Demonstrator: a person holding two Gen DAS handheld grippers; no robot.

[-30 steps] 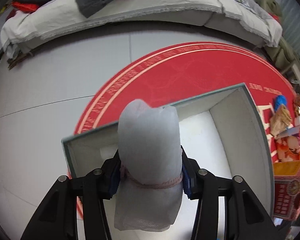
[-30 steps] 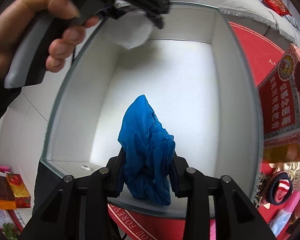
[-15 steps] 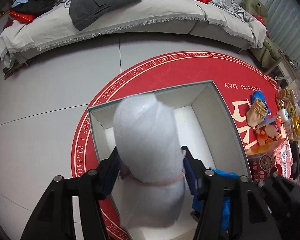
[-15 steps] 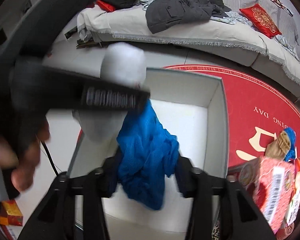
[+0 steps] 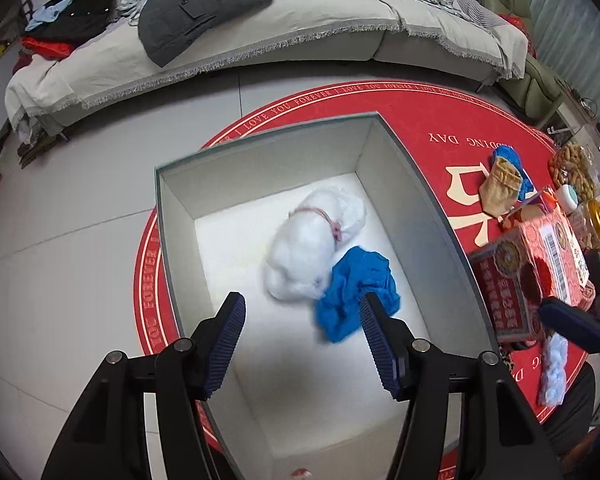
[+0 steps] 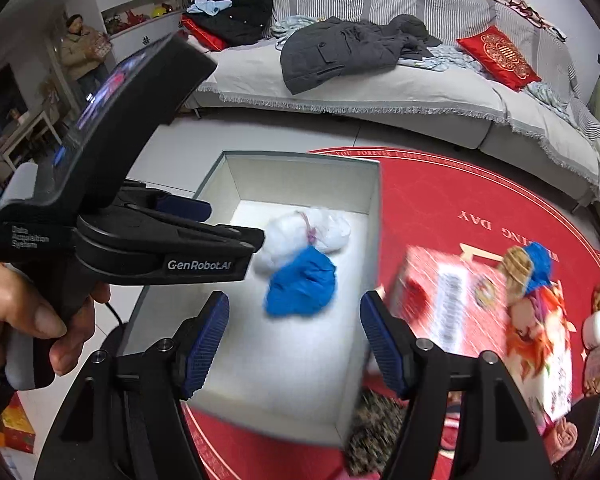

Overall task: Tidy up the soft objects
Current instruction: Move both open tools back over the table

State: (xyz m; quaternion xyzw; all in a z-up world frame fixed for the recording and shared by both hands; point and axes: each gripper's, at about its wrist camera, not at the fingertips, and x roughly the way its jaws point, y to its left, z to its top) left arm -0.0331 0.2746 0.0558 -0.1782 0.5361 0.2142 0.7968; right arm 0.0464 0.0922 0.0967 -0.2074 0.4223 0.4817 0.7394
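A white soft bundle tied with a pink band and a crumpled blue cloth lie side by side on the floor of an open grey-green box. Both also show in the right wrist view: the white bundle and the blue cloth inside the box. My left gripper is open and empty above the box's near end. My right gripper is open and empty above the box's near right side. The left gripper's body shows at the left of the right wrist view.
The box stands on a round red rug. A red carton, a tan and blue soft item, a pale blue soft item and snacks lie to the right. A sofa with clothes runs along the back.
Both grippers have opened and let go. The white bundle and the blue cloth have dropped into the box. Both grippers have risen and pulled back.
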